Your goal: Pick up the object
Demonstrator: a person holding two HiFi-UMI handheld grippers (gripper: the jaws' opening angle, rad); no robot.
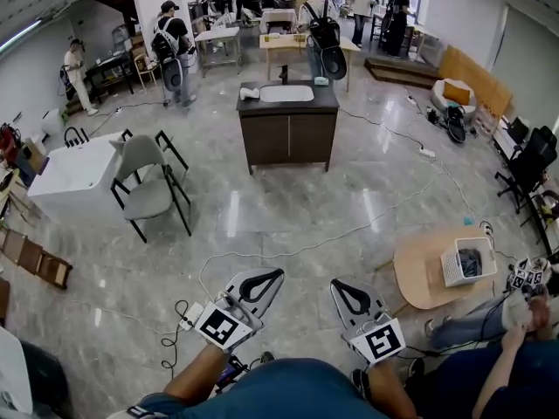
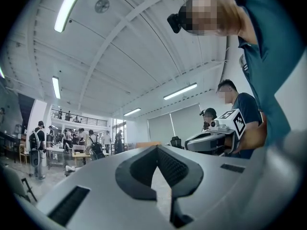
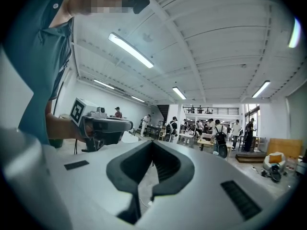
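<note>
- I'm holding the left gripper point(image 1: 276, 275) and right gripper point(image 1: 337, 286) low by my body, both clenched on nothing.
- Step, imo: pre-approach, nothing's being reached for.
- Obj: I'm not seeing which one's meant. Maybe the white basket point(image 1: 454, 273) on the round table point(image 1: 417, 278) at right, or a small white item point(image 1: 250, 93) on the far cabinet point(image 1: 288, 138).
- Next I'm needing to pick a target, walk up, open the jaws.

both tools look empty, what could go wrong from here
1. The left tool and right tool are both shut and empty. If they aren't opened before reaching, they may just shove the object away.
2. A white cable and a power strip lie just ahead, and walking forward could snag them.
3. The white basket seems to sit at the round table's edge, so a nudge might tip it off.
</note>
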